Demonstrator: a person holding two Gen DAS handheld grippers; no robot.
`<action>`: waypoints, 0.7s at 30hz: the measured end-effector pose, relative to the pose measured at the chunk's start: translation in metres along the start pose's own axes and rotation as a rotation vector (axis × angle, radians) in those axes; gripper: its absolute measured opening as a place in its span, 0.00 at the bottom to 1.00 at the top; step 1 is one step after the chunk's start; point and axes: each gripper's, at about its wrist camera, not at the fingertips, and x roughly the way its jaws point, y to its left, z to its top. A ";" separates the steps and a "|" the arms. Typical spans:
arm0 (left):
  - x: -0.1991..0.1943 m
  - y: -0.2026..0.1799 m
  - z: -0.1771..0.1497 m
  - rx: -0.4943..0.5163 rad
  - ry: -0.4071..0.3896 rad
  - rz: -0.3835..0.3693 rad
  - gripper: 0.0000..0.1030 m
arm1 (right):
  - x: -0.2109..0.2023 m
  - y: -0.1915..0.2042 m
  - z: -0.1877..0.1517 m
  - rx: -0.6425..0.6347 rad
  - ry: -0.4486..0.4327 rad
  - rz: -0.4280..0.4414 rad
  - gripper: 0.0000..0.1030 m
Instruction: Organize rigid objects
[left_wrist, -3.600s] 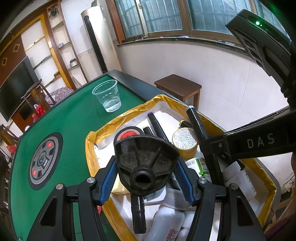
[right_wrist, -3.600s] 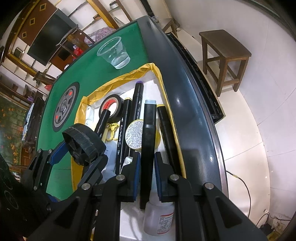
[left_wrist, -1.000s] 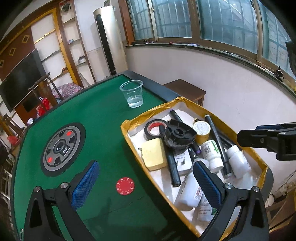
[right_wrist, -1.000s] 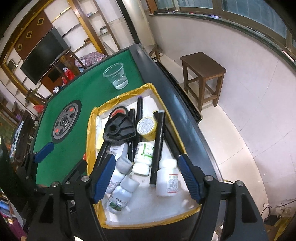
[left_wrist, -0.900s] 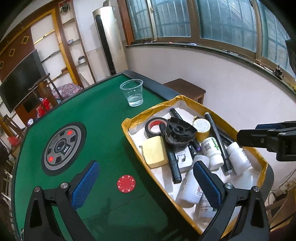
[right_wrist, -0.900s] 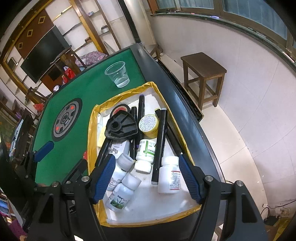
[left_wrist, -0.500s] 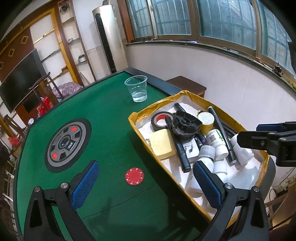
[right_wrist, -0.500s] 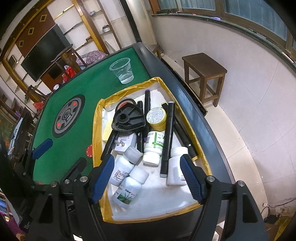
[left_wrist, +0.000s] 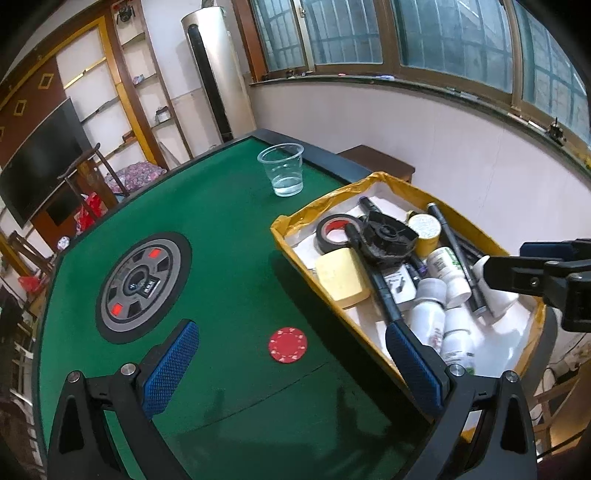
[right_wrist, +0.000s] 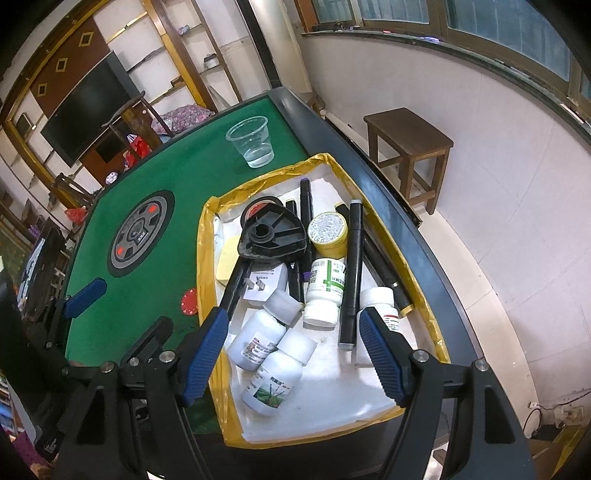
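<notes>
Right wrist: our tongs (right_wrist: 293, 352) and left tongs (left_wrist: 291, 371) gape empty; crowded box (right_wrist: 402, 264) risks knocking bottles (right_wrist: 325, 286).

Left wrist view looks down across the green table (left_wrist: 229, 229); right wrist view hangs closer above the box (right_wrist: 373, 229). Both share it.

A green felt table (left_wrist: 229, 229) with a dark raised rim carries a clear plastic cup (left_wrist: 282, 170), a red poker chip (left_wrist: 287, 345) and a yellow-edged tray (right_wrist: 413, 273) filled with bottles and markers; a round grey control panel (left_wrist: 142, 286) sits in the felt.
</notes>
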 end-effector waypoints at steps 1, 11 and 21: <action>0.000 0.000 0.000 0.002 -0.004 0.005 0.99 | 0.000 0.000 0.000 0.000 -0.001 -0.003 0.71; -0.003 -0.006 -0.002 0.041 -0.027 0.023 0.99 | -0.002 -0.004 -0.004 0.016 0.000 -0.019 0.71; -0.004 -0.011 -0.002 0.050 -0.031 0.037 0.99 | -0.005 -0.009 -0.007 0.026 0.005 -0.024 0.71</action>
